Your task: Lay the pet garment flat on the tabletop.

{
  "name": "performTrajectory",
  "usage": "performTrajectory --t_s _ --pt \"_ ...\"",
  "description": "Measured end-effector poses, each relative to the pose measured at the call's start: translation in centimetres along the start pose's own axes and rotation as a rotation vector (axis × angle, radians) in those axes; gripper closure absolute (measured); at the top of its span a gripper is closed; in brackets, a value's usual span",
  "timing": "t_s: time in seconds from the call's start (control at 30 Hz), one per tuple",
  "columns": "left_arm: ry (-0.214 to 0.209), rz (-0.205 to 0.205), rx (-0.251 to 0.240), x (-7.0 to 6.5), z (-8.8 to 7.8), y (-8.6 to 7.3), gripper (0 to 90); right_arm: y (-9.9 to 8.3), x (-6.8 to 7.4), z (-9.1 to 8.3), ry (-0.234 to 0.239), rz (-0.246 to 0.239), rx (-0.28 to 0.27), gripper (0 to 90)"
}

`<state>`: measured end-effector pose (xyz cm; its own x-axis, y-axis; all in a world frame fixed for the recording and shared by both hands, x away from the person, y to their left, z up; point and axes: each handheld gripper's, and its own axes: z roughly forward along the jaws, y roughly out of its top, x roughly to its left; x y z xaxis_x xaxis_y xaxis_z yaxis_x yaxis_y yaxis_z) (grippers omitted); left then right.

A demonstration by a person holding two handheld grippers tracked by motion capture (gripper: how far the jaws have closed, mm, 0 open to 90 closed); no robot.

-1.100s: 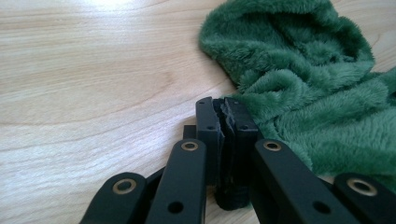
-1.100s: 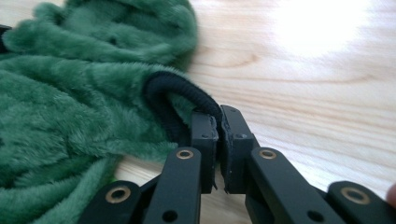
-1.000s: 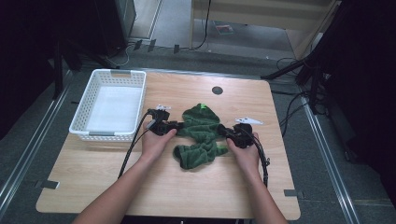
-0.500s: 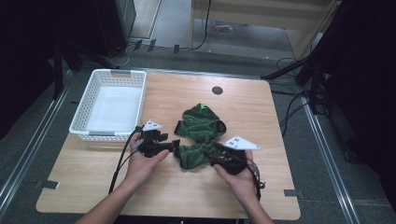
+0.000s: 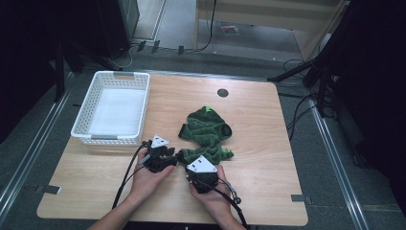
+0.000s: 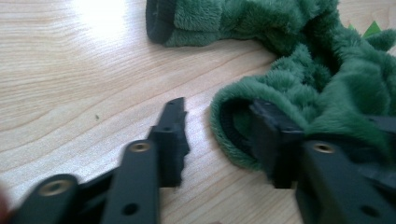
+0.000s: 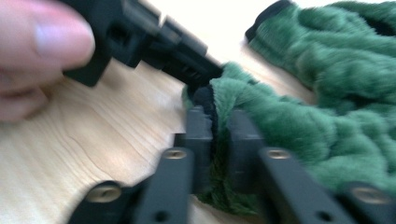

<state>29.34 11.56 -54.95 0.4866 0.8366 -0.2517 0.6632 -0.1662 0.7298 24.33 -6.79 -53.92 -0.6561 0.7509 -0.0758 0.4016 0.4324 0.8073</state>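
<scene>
Both hands pulled nearer – right gripper (image 7: 217,123) pinching green garment (image 7: 299,126) cuff.

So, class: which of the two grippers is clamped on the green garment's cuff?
The right gripper, pinching the green garment; the left gripper stands open.

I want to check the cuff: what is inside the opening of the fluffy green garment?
Inside the fluffy green garment cuff: black lining and one jaw of the left gripper. Deeper inside is hidden.

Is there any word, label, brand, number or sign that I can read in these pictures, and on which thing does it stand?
No readable text anywhere.
Green plush garment: a small bright green tag, no writing visible.
White basket: no label.
Flat object on the floor beyond the table: too small and blurred to read.
</scene>
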Motion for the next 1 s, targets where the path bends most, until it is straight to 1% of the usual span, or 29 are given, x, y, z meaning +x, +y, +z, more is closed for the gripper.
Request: performTrajectory --t_s 0.07,0.1,0.13,0.17,0.2,0.23,0.27,0.3,0.33,0.37,0.4,0.43,0.47,0.5,0.53,0.57,0.6,0.63,0.67,0.7,0.73,0.77,0.8,0.83,0.87,0.9,0.93,0.97,1.0 --pt "-0.008 0.019 0.010 0.0 -0.1 -0.1 71.4 0.5 -1.3 -1.4 0.020 0.045 -0.048 86.1" --pt "-0.021 0.023 0.020 0.0 -0.1 -0.1 75.6 0.8 -2.0 -2.1 0.023 0.068 -0.072 86.3" --pt "-0.034 0.021 0.023 0.1 -0.1 -0.1 81.8 1.1 -3.1 -3.3 0.019 0.109 -0.111 86.3" --pt "-0.038 0.012 0.017 0.1 -0.1 -0.1 85.7 1.3 -4.2 -4.4 0.015 0.146 -0.138 86.3" --pt "-0.033 0.016 0.019 0.2 -0.2 -0.1 87.1 1.3 -5.0 -5.1 0.015 0.174 -0.156 86.3" --pt "-0.033 0.010 0.019 0.3 -0.3 -0.1 87.9 1.2 -6.0 -6.1 0.002 0.201 -0.175 86.2" --pt "-0.030 0.016 0.022 0.5 -0.4 -0.1 88.4 0.9 -7.4 -7.2 -0.035 0.225 -0.195 86.3" --pt "-0.021 0.009 0.014 0.5 -0.4 -0.1 88.4 0.6 -8.5 -8.0 -0.055 0.257 -0.204 86.2" --pt "-0.020 0.009 0.012 0.6 -0.6 -0.1 88.7 0.1 -9.6 -8.6 -0.061 0.297 -0.203 86.2" --pt "-0.017 0.005 0.011 0.8 -0.7 -0.2 88.8 -0.3 -10.5 -9.0 -0.068 0.330 -0.200 86.2" --pt "-0.017 0.010 0.019 1.0 -0.9 -0.2 88.9 -1.1 -11.8 -9.5 -0.084 0.375 -0.191 86.2" --pt "-0.015 0.006 0.016 1.2 -1.0 -0.2 89.0 -1.6 -12.4 -9.6 -0.100 0.386 -0.174 86.1" --pt "-0.017 -0.001 0.018 1.4 -1.2 -0.3 89.1 -2.2 -13.1 -9.7 -0.128 0.385 -0.145 86.2" --pt "-0.024 -0.003 0.023 1.7 -1.4 -0.4 89.3 -2.9 -13.7 -9.7 -0.157 0.384 -0.127 86.2" --pt "-0.032 -0.002 0.029 1.9 -1.5 -0.4 89.4 -3.7 -14.4 -9.5 -0.173 0.391 -0.099 86.1" --pt "-0.043 -0.007 0.036 2.0 -1.6 -0.5 89.5 -4.4 -14.8 -9.3 -0.179 0.403 -0.066 86.2" --pt "-0.055 0.002 0.047 2.1 -1.7 -0.5 89.5 -5.0 -15.1 -9.1 -0.177 0.437 -0.038 86.3" --pt "-0.066 0.007 0.056 2.1 -1.9 -0.5 89.5 -5.9 -15.6 -8.6 -0.147 0.501 -0.004 86.3" --pt "-0.071 0.015 0.064 2.0 -2.0 -0.6 89.5 -5.9 -15.6 -8.6 -0.147 0.501 -0.004 86.3" --pt "-0.076 0.024 0.070 1.9 -2.1 -0.6 89.5 -6.2 -15.7 -8.3 -0.139 0.518 0.013 86.2" --pt "-0.093 0.017 0.075 1.9 -2.1 -0.7 89.3 -6.4 -15.7 -8.0 -0.138 0.526 0.026 85.7" --pt "-0.113 0.021 0.079 2.0 -2.2 -0.7 88.3 -6.5 -15.6 -7.8 -0.135 0.526 0.031 83.5" --pt "-0.129 0.023 0.082 1.9 -2.2 -0.7 85.8 -6.5 -15.6 -7.7 -0.132 0.526 0.027 78.9" --pt "-0.135 0.023 0.081 1.9 -2.2 -0.7 78.0 -6.4 -15.5 -7.7 -0.138 0.520 0.024 68.2" --pt "-0.144 0.021 0.077 1.8 -2.2 -0.7 70.0 -6.3 -15.4 -7.7 -0.148 0.517 0.021 59.8" --pt "-0.141 0.019 0.081 1.7 -2.3 -0.6 60.1 -6.1 -15.4 -7.9 -0.158 0.515 0.010 51.6" --pt "-0.134 0.018 0.070 1.7 -2.6 -0.5 53.9 -5.8 -15.4 -8.2 -0.158 0.515 -0.005 46.5" --pt "-0.136 0.012 0.055 1.6 -2.8 -0.4 47.9 -5.5 -15.5 -8.7 -0.143 0.533 -0.025 43.0" --pt "-0.150 -0.003 0.046 1.7 -3.0 -0.2 44.9 -5.2 -15.7 -9.0 -0.124 0.556 -0.040 40.7"
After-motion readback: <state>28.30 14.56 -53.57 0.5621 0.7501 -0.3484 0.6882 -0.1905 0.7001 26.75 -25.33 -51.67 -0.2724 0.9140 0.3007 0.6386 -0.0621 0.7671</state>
